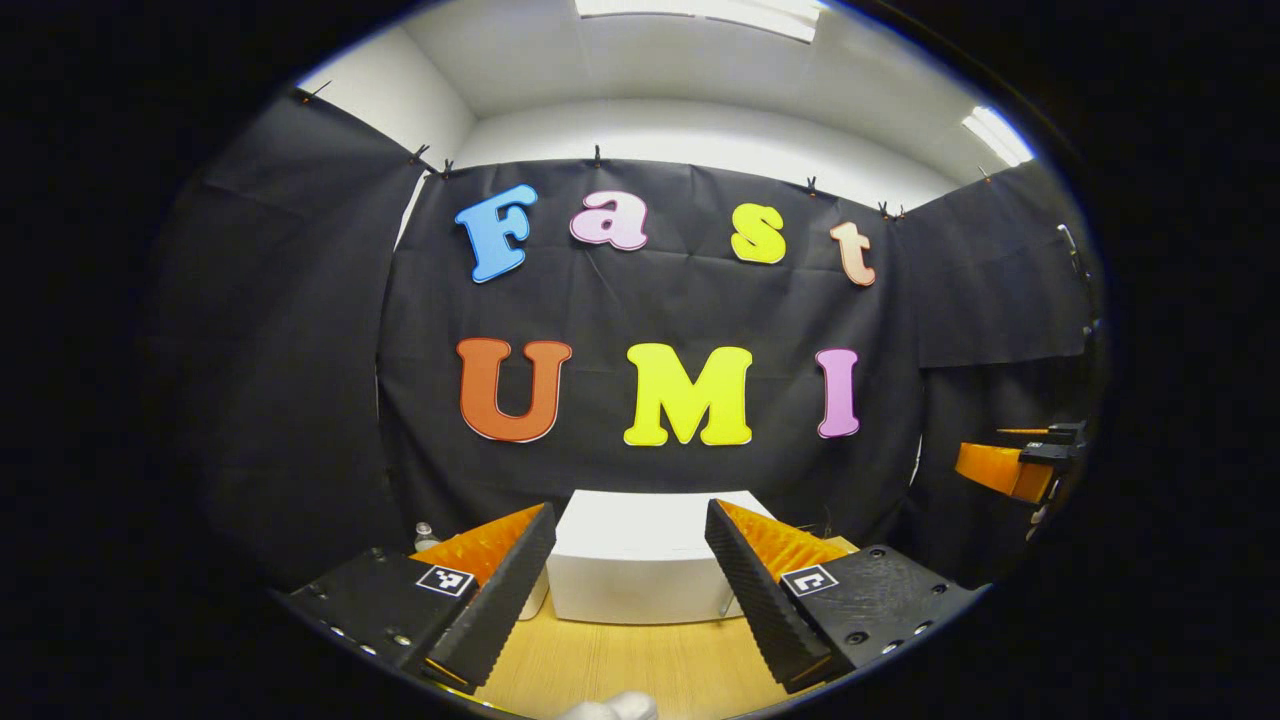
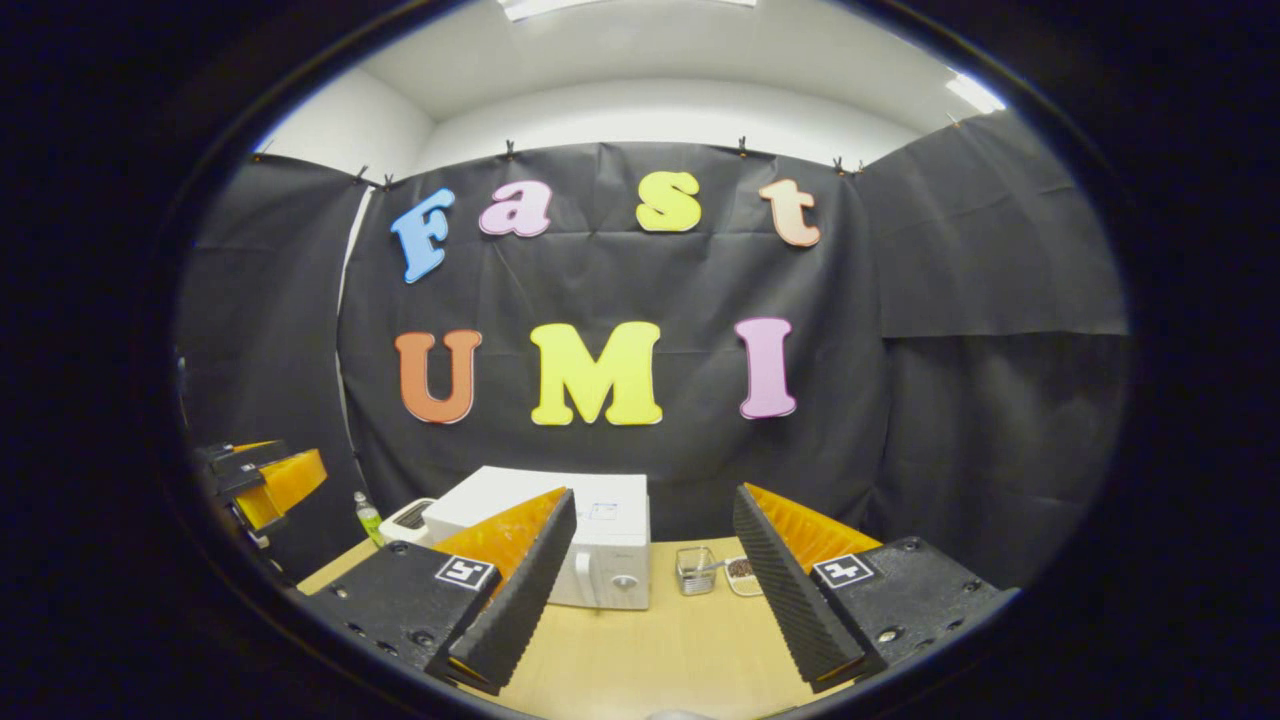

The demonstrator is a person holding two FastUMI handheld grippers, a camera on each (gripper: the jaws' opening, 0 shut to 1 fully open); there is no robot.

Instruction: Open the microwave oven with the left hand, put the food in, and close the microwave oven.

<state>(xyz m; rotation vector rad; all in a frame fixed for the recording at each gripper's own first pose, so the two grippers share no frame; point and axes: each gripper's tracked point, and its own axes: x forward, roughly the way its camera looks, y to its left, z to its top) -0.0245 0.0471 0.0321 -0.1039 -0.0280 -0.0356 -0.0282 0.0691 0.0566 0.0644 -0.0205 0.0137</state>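
The white microwave (image 2: 600, 540) stands at the back of the wooden table (image 2: 650, 650), door shut, with a knob on its right-hand panel. Just right of it sit a small clear container (image 2: 695, 570) and a small dish of dark food (image 2: 742, 572). My right gripper (image 2: 653, 492) hovers open and empty over the table, short of these. My left gripper (image 1: 630, 506) is also open and empty, facing the microwave (image 1: 640, 560) from the front. The right gripper (image 1: 1020, 465) shows at the far right of the left gripper view, and the left gripper (image 2: 265, 480) at the far left of the right gripper view.
A green bottle (image 2: 368, 515) and a white vented appliance (image 2: 408, 520) stand left of the microwave. Black cloth walls close the booth behind and at both sides. A white object (image 1: 610, 708) lies at the table's near edge.
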